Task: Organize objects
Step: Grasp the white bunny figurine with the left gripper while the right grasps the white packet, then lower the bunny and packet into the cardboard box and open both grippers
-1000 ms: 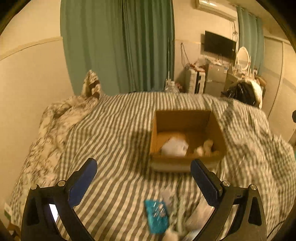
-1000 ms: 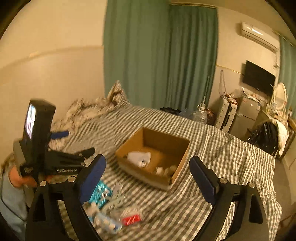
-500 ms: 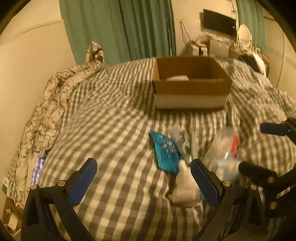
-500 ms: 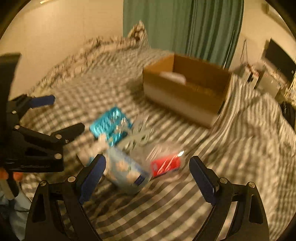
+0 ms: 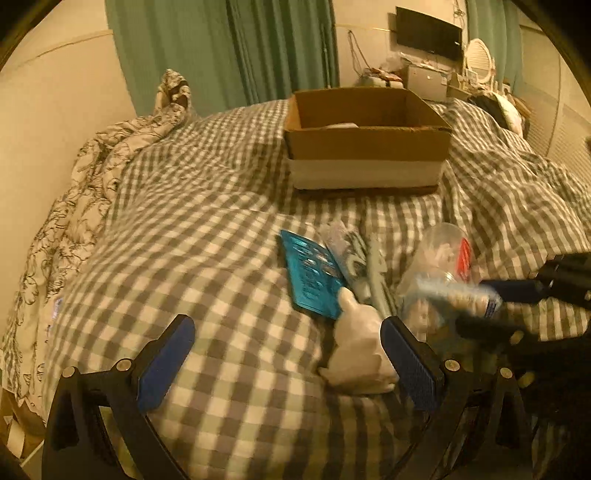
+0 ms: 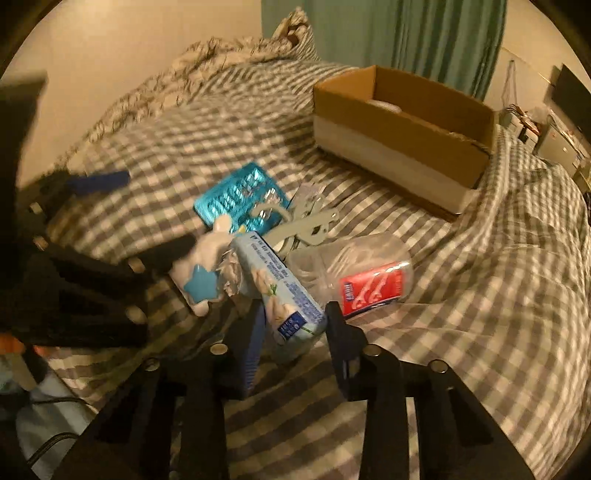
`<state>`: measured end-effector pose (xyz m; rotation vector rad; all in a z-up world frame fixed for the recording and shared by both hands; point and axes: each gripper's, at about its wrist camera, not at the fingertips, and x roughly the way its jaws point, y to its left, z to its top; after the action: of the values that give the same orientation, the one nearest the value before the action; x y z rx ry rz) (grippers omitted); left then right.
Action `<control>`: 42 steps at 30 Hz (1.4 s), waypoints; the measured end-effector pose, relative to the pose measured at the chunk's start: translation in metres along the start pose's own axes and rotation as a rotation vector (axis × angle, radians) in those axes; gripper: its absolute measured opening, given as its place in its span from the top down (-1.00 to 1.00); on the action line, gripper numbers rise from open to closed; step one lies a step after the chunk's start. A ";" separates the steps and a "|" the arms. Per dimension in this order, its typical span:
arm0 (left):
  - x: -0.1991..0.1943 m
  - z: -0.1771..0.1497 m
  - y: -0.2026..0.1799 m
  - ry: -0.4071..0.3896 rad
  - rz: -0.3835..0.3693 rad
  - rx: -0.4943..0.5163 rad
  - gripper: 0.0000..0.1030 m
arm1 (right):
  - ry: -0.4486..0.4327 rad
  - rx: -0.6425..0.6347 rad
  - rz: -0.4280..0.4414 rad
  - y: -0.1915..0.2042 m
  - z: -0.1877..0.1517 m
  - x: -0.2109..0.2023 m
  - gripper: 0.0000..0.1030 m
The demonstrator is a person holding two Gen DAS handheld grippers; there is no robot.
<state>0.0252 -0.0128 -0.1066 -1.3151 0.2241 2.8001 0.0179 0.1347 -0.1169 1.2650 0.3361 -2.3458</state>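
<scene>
A pile of small things lies on the checked bedspread: a blue blister pack, a white soft toy, a clear jar with a red label and a pale blue packet. My right gripper is shut on the near end of the pale blue packet. My left gripper is open, low over the bed, with the white soft toy against its right finger. An open cardboard box stands further back on the bed.
A flowered quilt is bunched along the left edge of the bed by the wall. Green curtains hang behind the bed. A TV and cluttered shelves stand at the far right.
Both grippers have dropped down and forward to the pile. My right gripper has closed from wide open onto the pale blue packet. My left gripper stays open.
</scene>
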 end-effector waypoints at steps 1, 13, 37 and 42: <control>0.001 -0.001 -0.003 0.003 -0.013 0.007 -1.00 | -0.016 0.012 -0.004 -0.003 0.000 -0.006 0.41; 0.035 -0.017 -0.040 0.104 -0.114 0.106 0.00 | -0.102 0.112 -0.079 -0.038 -0.002 -0.045 0.42; -0.027 0.164 -0.029 -0.266 -0.119 0.100 0.00 | -0.419 0.083 -0.228 -0.091 0.117 -0.137 0.58; 0.001 0.206 -0.028 -0.265 -0.143 0.067 0.00 | -0.413 0.082 -0.245 -0.111 0.152 -0.118 0.66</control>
<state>-0.1296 0.0457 0.0192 -0.8961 0.2023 2.7781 -0.0914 0.2004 0.0654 0.7750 0.2712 -2.7775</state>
